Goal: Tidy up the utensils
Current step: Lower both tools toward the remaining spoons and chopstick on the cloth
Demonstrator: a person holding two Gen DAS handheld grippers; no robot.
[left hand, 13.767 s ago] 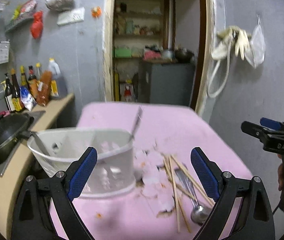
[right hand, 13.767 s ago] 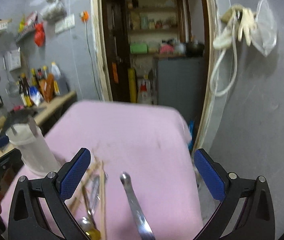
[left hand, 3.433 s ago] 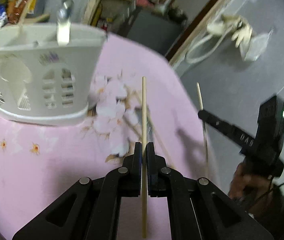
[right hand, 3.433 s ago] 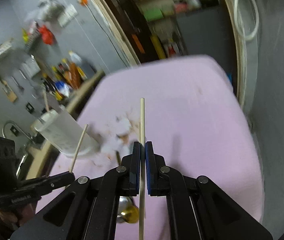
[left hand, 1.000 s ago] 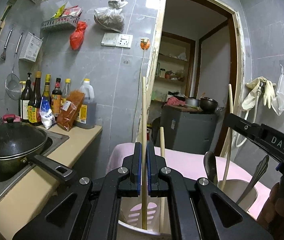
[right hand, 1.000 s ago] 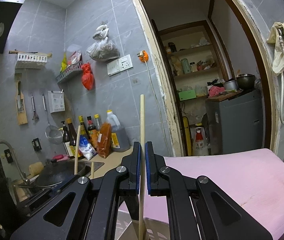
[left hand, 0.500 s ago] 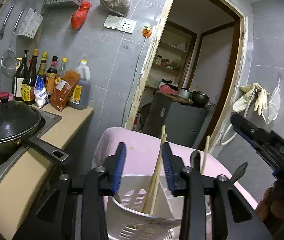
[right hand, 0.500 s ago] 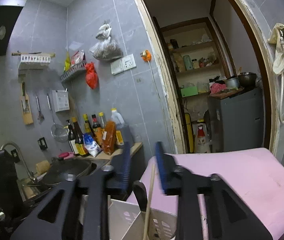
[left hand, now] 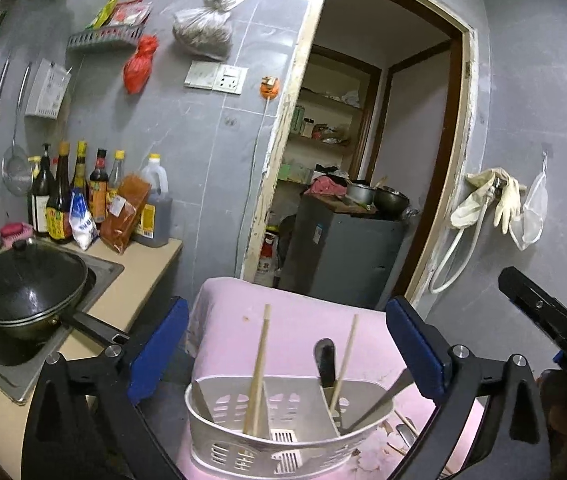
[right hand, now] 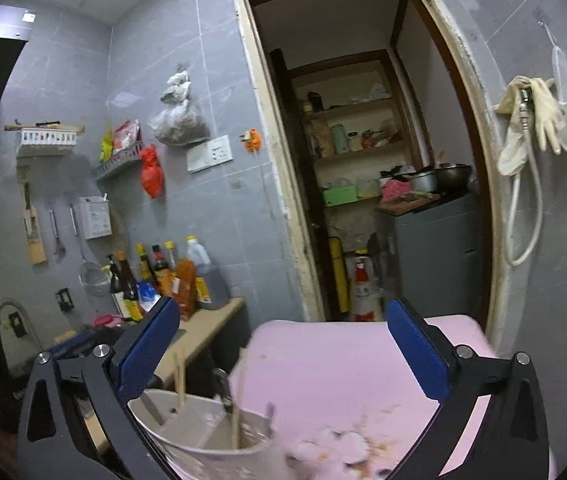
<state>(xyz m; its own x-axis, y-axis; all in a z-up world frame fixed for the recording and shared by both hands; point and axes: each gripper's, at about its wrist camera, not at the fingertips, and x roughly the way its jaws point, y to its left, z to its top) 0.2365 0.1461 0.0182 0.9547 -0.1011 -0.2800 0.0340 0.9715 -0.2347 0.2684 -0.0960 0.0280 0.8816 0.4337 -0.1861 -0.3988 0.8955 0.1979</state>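
Both claws, left (left hand: 285, 344) and right (right hand: 281, 346), gape empty above the basket (left hand: 283, 440); next, reach low for leftover chopsticks (left hand: 403, 420) beside it.

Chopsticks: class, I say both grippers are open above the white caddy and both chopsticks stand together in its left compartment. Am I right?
Not quite. Left gripper and right gripper are open, but the left wrist view shows one chopstick in the white caddy's left compartment and the other chopstick in its right one.
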